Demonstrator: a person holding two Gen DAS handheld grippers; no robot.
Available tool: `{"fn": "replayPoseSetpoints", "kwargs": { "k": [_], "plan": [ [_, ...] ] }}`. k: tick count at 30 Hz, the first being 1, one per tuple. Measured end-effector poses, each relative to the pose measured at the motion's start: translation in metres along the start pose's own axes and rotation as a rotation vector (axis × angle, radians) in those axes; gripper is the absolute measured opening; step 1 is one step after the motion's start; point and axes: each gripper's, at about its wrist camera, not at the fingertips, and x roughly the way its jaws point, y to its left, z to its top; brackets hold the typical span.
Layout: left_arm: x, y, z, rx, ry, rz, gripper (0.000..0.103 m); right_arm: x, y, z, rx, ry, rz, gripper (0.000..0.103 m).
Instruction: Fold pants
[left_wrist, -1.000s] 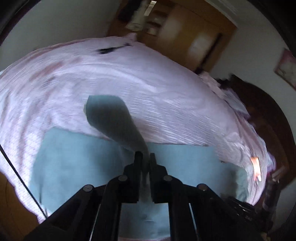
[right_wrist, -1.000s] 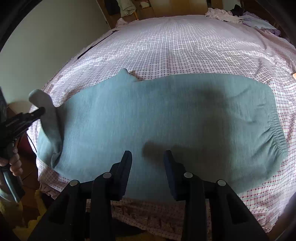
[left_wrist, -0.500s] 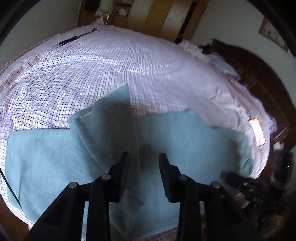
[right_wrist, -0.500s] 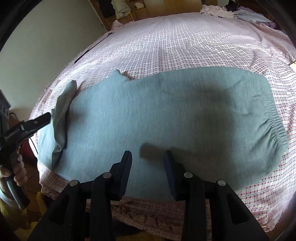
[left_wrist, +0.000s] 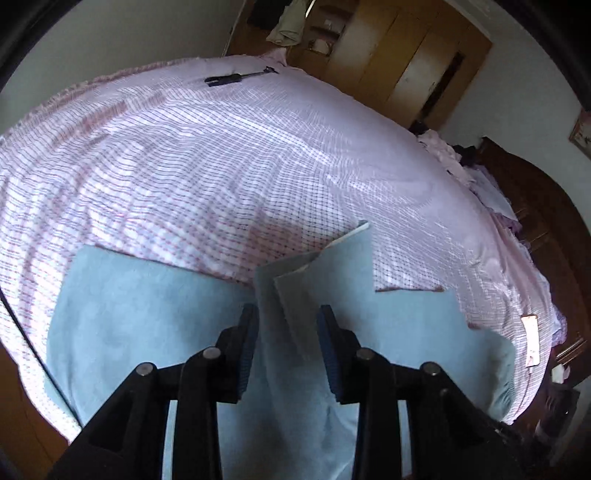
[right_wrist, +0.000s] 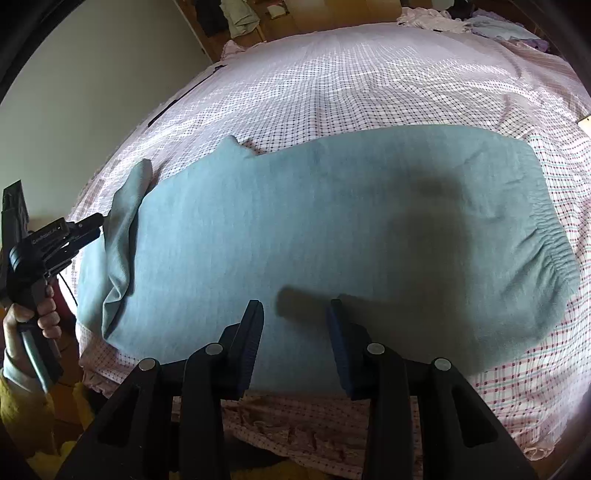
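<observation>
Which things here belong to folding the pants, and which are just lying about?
Belong to the job:
pants
folded-over leg end
left claw
right claw
checked bedsheet, the work surface

Lying about:
black stick on the bed
heap of clothes
wardrobe

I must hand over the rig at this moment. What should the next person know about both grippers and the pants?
Left gripper: jaws have just opened, releasing the leg end; nothing clamped.
Right gripper: open, hovering over the near edge of the pants, holding nothing.
Pants lie flat on the checked bed sheet, waistband at right.
Done: leg end flipped back onto the pants.
Left: tidy that fold, fold again.
</observation>
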Motion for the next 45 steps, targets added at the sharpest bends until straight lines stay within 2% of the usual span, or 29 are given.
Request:
{"fn": "replayPoseSetpoints", "kwargs": {
  "k": [4,6,8,14,20,25,28,31,34,38,45],
  "plan": [
    [0.006,-0.012,-0.002,0.057,-0.017,-0.015,0.034,0.0,-0.002,-0.001,0.008,0.003,0.004,0.029],
    [0.013,-0.019,-0.002,0.074,-0.014,0.012,0.034,-0.002,-0.001,-0.002,0.005,-0.002,0.003,0.029],
    [0.014,-0.017,-0.002,0.059,-0.02,0.055,0.033,-0.003,-0.002,-0.002,0.008,-0.006,0.005,0.029],
    [0.012,-0.005,-0.009,0.015,-0.02,0.08,0.032,-0.001,-0.003,-0.003,0.015,0.001,0.014,0.029],
    [0.019,-0.006,-0.008,0.007,-0.025,0.045,0.029,0.0,-0.004,-0.003,0.019,0.005,0.014,0.029],
    [0.022,-0.008,-0.005,0.0,-0.026,0.06,0.027,0.003,-0.005,-0.003,0.022,0.012,0.016,0.029],
    [0.015,-0.012,-0.006,0.02,-0.049,0.086,0.026,0.004,-0.006,-0.003,0.024,0.014,0.018,0.029],
    [0.006,-0.018,-0.01,0.043,-0.077,0.082,0.026,0.003,-0.007,-0.002,0.024,0.014,0.02,0.029],
    [0.015,-0.021,-0.01,0.073,-0.048,0.093,0.026,0.0,-0.006,-0.001,0.016,0.004,0.016,0.029],
    [0.029,-0.016,-0.009,0.047,-0.025,0.107,0.024,-0.004,-0.005,0.0,0.007,-0.01,0.006,0.029],
    [0.031,-0.012,-0.007,0.035,-0.041,0.106,0.018,-0.002,-0.003,-0.001,0.003,-0.003,0.007,0.029]
  ]
}}
